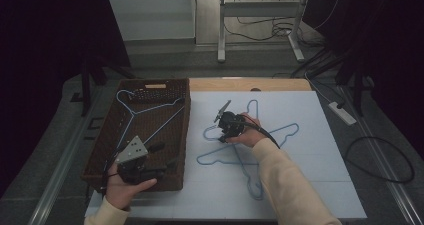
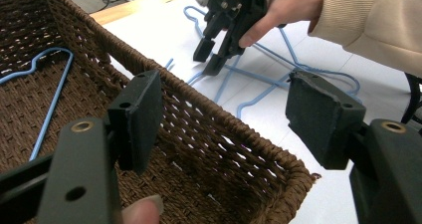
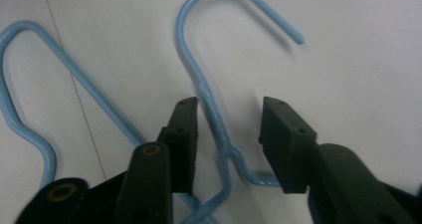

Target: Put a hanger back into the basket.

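Right gripper view: right gripper (image 3: 226, 144) straddles, jaws spread without contact, the twisted neck of a blue wire hanger (image 3: 209, 99) lying mid-surface; left gripper (image 2: 224, 119), spread, hovers over the wicker basket (image 2: 219, 134).

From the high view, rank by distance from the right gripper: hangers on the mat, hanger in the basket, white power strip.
1. Hangers on the mat: right under the right gripper.
2. Hanger in the basket: to its left.
3. Power strip: on the floor, far right.

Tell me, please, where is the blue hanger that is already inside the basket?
In the high view, the blue hanger lies inside the brown wicker basket at the table's left side, its hook toward the far left corner, beyond the left tool.
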`<state>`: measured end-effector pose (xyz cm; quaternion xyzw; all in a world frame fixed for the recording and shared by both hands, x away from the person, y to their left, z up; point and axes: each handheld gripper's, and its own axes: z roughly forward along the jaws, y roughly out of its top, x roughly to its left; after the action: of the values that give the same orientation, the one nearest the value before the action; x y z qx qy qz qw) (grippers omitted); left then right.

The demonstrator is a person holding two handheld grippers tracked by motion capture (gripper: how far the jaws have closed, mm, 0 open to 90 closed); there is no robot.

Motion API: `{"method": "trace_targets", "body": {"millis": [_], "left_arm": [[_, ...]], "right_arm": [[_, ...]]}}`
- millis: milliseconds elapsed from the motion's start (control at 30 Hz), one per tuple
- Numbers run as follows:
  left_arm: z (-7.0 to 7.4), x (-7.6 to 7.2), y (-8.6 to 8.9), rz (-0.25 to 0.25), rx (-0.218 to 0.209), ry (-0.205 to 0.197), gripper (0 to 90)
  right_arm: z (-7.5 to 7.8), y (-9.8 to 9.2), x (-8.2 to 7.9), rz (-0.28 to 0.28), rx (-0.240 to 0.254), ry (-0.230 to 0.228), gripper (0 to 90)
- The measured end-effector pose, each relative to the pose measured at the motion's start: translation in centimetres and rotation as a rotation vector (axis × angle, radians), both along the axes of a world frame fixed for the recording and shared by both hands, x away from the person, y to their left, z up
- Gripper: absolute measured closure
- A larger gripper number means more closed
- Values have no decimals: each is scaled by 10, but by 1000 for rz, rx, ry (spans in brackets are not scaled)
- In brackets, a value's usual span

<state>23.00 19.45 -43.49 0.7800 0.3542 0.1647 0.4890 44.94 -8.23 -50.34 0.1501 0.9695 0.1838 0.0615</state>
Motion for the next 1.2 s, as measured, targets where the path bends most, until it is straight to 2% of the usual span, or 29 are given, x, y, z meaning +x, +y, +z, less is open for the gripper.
{"method": "trace_targets", "body": {"millis": [133, 267, 300, 433, 500, 533, 600, 633, 800, 833, 900, 933, 967, 1033, 1067, 1167, 1200], "left_arm": [[-1, 0, 0, -1, 3, 1, 318], [-2, 1, -1, -2, 6, 3, 317], [-2, 1, -1, -2, 6, 3, 317], [-2, 1, -1, -1, 8, 4, 318], [-2, 1, -1, 0, 8, 3, 318], [-2, 1, -1, 0, 8, 3, 318], [-2, 1, -1, -1, 7, 3, 318], [-2, 1, -1, -1, 7, 3, 317], [-2, 1, -2, -1, 8, 2, 318], [-2, 1, -2, -1, 8, 2, 317], [-1, 0, -2, -1, 7, 2, 318], [-1, 0, -2, -1, 7, 2, 318], [-1, 0, -2, -1, 6, 1, 318], [-1, 0, -2, -1, 6, 2, 318], [-1, 0, -3, -1, 6, 3, 318], [-2, 0, -4, 0, 4, 5, 317], [-2, 1, -4, -3, 3, 7, 317]], "right_arm": [[1, 7, 6, 53, -44, 55, 709], [1, 8, 8, 71, -49, 68, 773], [2, 9, 8, 86, -56, 63, 809], [2, 10, 4, 117, -65, 39, 862], [2, 10, 3, 96, -64, 39, 864], [2, 8, 1, 93, -61, 13, 866], [3, 8, 1, 85, -69, 1, 867], [5, 5, -1, 55, -54, -9, 867], [20, -9, -6, -13, 46, -10, 869], [20, -9, -6, -13, 46, -10, 869], [31, -19, -9, -50, 99, -21, 870], [31, -19, -9, -50, 99, -21, 870], [37, -26, -12, -73, 138, -28, 870], [40, -30, -13, -85, 154, -31, 870], [44, -38, -17, -110, 191, -42, 870], [47, -43, -21, -127, 215, -50, 870], [49, -49, -25, -139, 236, -60, 871]]}}
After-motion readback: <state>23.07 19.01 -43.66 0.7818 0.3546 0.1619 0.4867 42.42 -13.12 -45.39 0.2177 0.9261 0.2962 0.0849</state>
